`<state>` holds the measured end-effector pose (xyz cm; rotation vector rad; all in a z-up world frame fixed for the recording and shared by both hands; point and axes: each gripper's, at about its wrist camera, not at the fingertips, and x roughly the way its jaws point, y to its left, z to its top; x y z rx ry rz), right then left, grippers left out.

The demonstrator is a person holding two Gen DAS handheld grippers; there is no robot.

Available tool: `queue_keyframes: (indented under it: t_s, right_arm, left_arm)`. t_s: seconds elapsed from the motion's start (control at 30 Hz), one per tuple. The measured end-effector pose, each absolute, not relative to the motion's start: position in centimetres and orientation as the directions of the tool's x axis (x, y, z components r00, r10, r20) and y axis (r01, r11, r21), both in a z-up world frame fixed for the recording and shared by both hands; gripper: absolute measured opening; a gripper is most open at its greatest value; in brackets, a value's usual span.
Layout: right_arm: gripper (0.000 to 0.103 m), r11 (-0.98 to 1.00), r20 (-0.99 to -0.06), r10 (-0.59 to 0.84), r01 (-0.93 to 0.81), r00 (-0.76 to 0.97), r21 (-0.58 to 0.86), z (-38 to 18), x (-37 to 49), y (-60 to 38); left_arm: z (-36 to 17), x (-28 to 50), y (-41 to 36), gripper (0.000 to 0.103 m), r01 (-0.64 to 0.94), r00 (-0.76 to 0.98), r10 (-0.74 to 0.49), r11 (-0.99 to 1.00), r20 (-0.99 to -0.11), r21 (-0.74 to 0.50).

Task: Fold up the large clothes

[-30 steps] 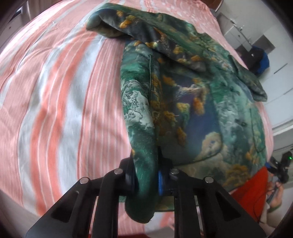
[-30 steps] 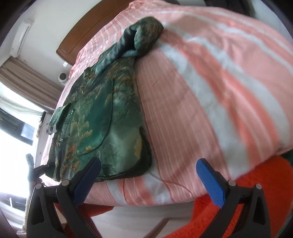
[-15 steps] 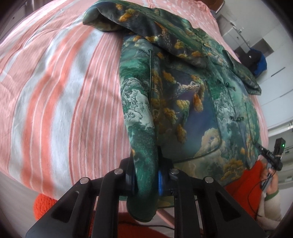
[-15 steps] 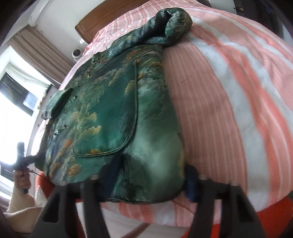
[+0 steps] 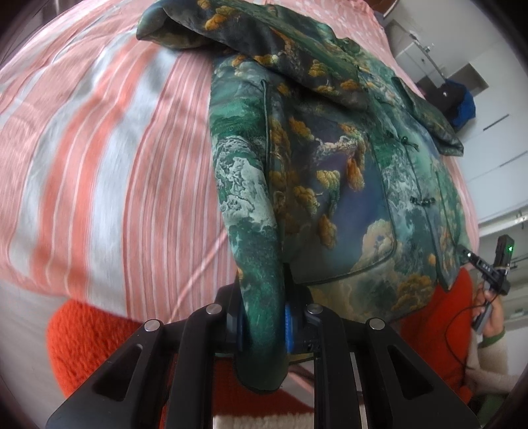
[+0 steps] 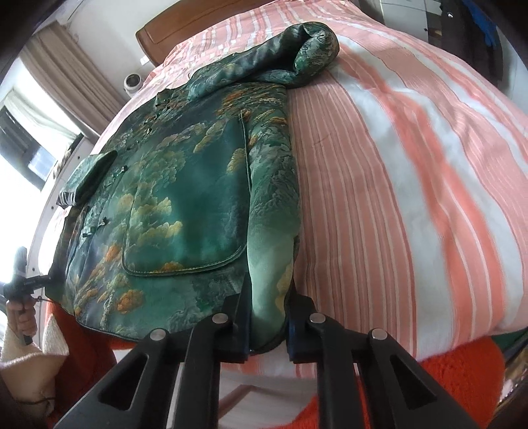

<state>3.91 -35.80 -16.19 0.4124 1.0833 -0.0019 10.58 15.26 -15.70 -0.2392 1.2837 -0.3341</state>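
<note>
A green patterned jacket [image 5: 333, 184] lies front-up on the bed [image 5: 99, 158], which is covered in pink-and-white striped bedding; the garment's hem reaches the bed's near edge. The left gripper [image 5: 264, 325] is pressed together on a fold of the jacket's hem corner, the fabric bunched between its blue pads and hanging just below them. The right gripper [image 6: 267, 325] is likewise clamped on the opposite hem corner of the jacket [image 6: 184, 204], cloth filling the gap between its fingers. One sleeve [image 6: 297, 56] lies folded across the jacket's upper part, its cuff curled open at the jacket's far side on the bedding. A large patch pocket [image 6: 188, 214] sits on the jacket's front, near the hem. An orange cloth [image 5: 99, 343] shows below the bed's near edge. A wooden headboard [image 6: 184, 29] stands beyond the jacket's collar end.
</note>
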Motion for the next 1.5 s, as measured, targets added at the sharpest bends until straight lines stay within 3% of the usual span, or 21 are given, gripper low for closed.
queue_keyframes:
  t_s: [0.17, 0.27, 0.33, 0.47, 0.63, 0.83, 0.97, 1.0, 1.07, 1.37, 1.5]
  right_arm:
    - [0.015, 0.931, -0.863, 0.180, 0.200, 0.471, 0.304, -16.2, 4.3, -36.1]
    - [0.017, 0.936, -0.866, 0.156, 0.208, 0.475, 0.282, -16.6, 5.0, -35.9]
    - [0.025, 0.944, -0.866, 0.127, 0.208, 0.484, 0.255, -16.4, 4.9, -35.4]
    - [0.058, 0.939, -0.862, 0.081, 0.253, 0.501, 0.235, -15.7, 4.3, -35.6]
    - [0.073, 0.944, -0.845, -0.040, 0.298, 0.533, 0.143, -13.3, 3.3, -35.3]
    - [0.083, 0.961, -0.786, -0.060, 0.248, 0.616, 0.121, -9.5, 2.8, -32.5]
    - [0.085, 0.971, -0.743, -0.029, 0.195, 0.669, 0.138, -7.3, 3.2, -30.2]
    - [0.089, 0.974, -0.728, -0.019, 0.178, 0.685, 0.142, -6.8, 3.3, -29.6]
    - [0.094, 0.978, -0.710, -0.008, 0.155, 0.705, 0.143, -6.3, 3.3, -28.6]
    - [0.095, 0.999, -0.652, 0.004, 0.025, 0.758, 0.035, -5.4, 2.3, -23.2]
    - [0.095, 0.996, -0.653, 0.080, -0.083, 0.753, 0.026, -6.2, 2.1, -21.0]
  left_arm:
    - [-16.6, 11.9, 14.6, 0.016, 0.105, 0.237, -0.363, 0.932, -0.901, -0.348]
    - [-16.3, 12.2, 13.6, 0.024, 0.124, 0.264, -0.310, 0.950, -0.913, -0.287]
    - [-15.7, 12.2, 12.8, 0.035, 0.148, 0.301, -0.268, 0.961, -0.915, -0.233]
    - [-14.2, 12.1, 12.0, 0.047, 0.146, 0.373, -0.213, 0.975, -0.903, -0.169]
    - [-11.0, 11.3, 10.2, 0.074, 0.131, 0.494, -0.174, 0.983, -0.852, -0.125]
    - [-5.5, 10.1, 7.2, 0.096, 0.138, 0.709, -0.171, 0.985, -0.684, -0.103]
    - [-2.8, 8.6, 6.6, 0.100, 0.143, 0.796, -0.189, 0.982, -0.575, -0.126]
    - [-2.6, 8.6, 6.2, 0.100, 0.158, 0.800, -0.202, 0.979, -0.565, -0.127]
    - [-2.4, 8.7, 5.4, 0.100, 0.178, 0.802, -0.219, 0.976, -0.556, -0.128]
    - [-4.3, 8.5, 3.1, 0.101, 0.112, 0.796, -0.175, 0.983, -0.580, -0.143]
    - [-5.1, 7.8, 1.7, 0.101, 0.107, 0.807, -0.135, 0.991, -0.574, -0.083]
